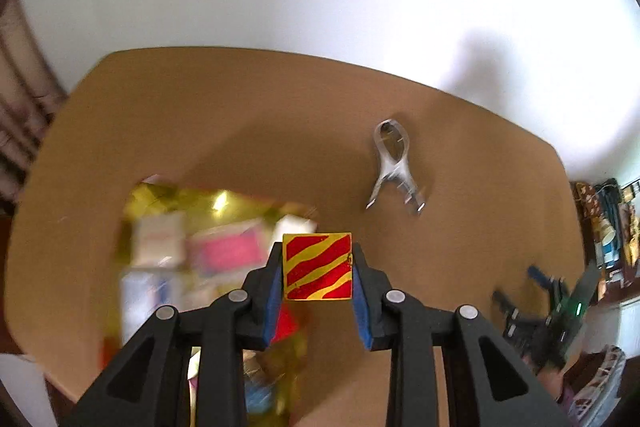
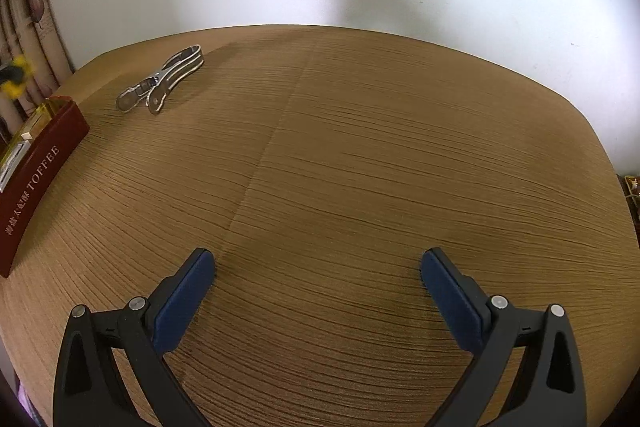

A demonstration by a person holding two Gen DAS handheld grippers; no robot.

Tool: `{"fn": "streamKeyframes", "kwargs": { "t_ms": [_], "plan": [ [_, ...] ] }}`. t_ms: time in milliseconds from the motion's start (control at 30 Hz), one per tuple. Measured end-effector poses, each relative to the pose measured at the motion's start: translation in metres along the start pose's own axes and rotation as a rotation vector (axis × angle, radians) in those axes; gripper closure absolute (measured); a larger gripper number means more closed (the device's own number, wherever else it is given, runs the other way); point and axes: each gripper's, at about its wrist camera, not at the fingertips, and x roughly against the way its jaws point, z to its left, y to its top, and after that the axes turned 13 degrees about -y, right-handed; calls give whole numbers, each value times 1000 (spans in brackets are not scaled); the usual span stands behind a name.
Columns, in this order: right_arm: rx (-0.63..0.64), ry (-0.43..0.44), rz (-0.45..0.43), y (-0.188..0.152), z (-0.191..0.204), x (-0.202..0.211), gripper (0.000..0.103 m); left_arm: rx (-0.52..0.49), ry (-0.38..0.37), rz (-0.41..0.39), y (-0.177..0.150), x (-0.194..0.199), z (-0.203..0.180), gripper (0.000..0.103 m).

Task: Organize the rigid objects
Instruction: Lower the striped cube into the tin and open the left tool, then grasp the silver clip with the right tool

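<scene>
The left gripper [image 1: 317,267] is clamped on a small cube [image 1: 317,266] painted in red and yellow wavy stripes; the blue pads [image 1: 274,281] press against its two sides, and the cube sits clear of the wooden table [image 1: 248,131]. Below and to the left of the held cube lies an open box [image 1: 168,199] with a gold lining, its contents blurred; a pink packet and pale packets can be made out, nothing finer.

A metal clamp [image 1: 394,169] lies flat on the table, farther off and to the right of the cube, well apart from the box. In the right wrist view the same clamp [image 2: 162,85] rests near the far left edge, with the dark red box wall [image 2: 40,171], lettered TOFFEE, nearer along the left side.

The right gripper [image 2: 318,267] hangs over bare table with its jaws standing wide, nothing between the blue pads [image 2: 182,303]. It appears at the right edge of the left wrist view [image 1: 520,287], blurred.
</scene>
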Motion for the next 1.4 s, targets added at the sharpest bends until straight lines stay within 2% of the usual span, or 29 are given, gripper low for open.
{"fn": "streamKeyframes", "kwargs": {
  "t_ms": [100,233,300,500,633,767,867,1033,1133,1233,1333,1400],
  "plan": [
    [8,-12,4,1,4,-2,1,12,74,12,-29,25,16,73],
    [18,-28,7,2,8,-3,1,93,125,39,-59,34,59,73],
    [18,-30,7,2,9,-4,1,132,102,64,-73,33,75,73],
    [23,-36,9,5,11,-7,1,154,124,126,-97,2,85,73],
    [26,-41,8,7,13,-10,1,145,135,113,-103,-17,91,73],
    [26,-44,7,7,14,-10,1,152,114,99,-101,-34,90,73],
    [28,-47,6,8,14,-11,1,159,134,54,-101,-20,90,73],
    [25,-47,7,8,14,-12,1,186,105,-84,-115,23,78,71],
    [15,-39,14,9,13,-13,1,162,146,-162,-132,52,63,70],
    [3,-28,8,11,12,-9,0,149,152,-243,-160,82,43,67],
    [-39,77,18,29,19,0,0,138,212,-326,-197,104,27,63],
    [-9,115,-1,56,40,9,0,122,313,-378,-219,109,19,60]
  ]
}}
